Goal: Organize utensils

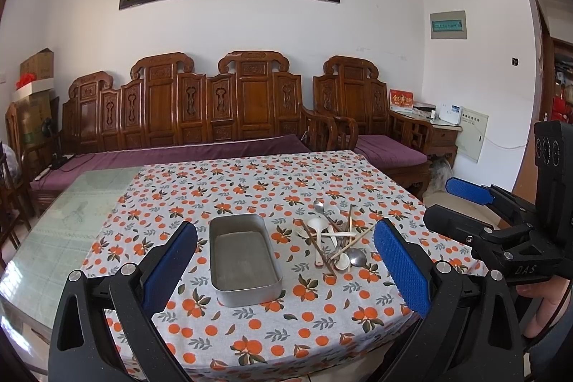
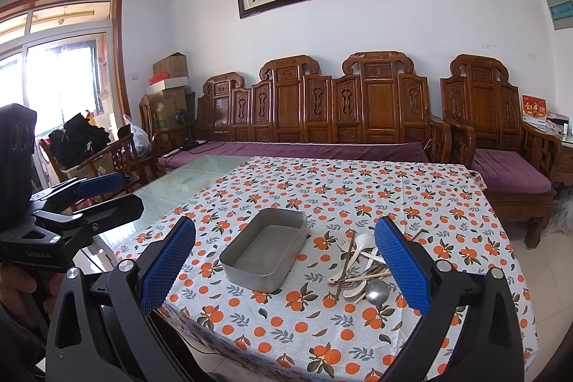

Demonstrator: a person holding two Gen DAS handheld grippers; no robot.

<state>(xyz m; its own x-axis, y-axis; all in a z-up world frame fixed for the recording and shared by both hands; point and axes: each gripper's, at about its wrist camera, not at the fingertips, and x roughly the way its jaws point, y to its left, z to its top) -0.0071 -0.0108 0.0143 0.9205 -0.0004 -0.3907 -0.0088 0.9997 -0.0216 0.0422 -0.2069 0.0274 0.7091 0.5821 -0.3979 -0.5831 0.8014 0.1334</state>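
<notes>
Covering most of a glass-topped table [image 1: 64, 210] is a white cloth [image 1: 272, 332] printed with oranges and grey-green leaves; the bare pale-green glass is left showing along the table's left side. An empty rectangular metal tin [image 1: 245, 260] with rounded corners and a dull brushed finish is seen near the middle of the cloth. Just to its right, apart from it, the utensils [image 1: 335, 240] are heaped in a crossed pile: white plastic spoons [image 1: 316, 227], metal spoons [image 1: 357, 256] with shiny bowls, a small fork [image 1: 301, 232], and thin brown and pale chopsticks [image 1: 317, 247] laid over one another. The left gripper [image 1: 286, 267] is held above the near edge of the cloth, its black arms tipped with blue, finely dimpled pads [image 1: 403, 269] that are spread wide apart with nothing between them. The right gripper [image 2: 286, 269] is likewise held with its pads [image 2: 401, 269] wide apart and empty, the pile lying just past its right pad in the right wrist view. Open cloth is left on the near side of the tin and pile, and a wider stretch behind them reaches the far edge. Beyond that edge a carved dark wooden bench [image 1: 215, 106] with purple cushions is set against a white wall. A hand [image 1: 548, 306] is partly seen gripping the right gripper's handle.
</notes>
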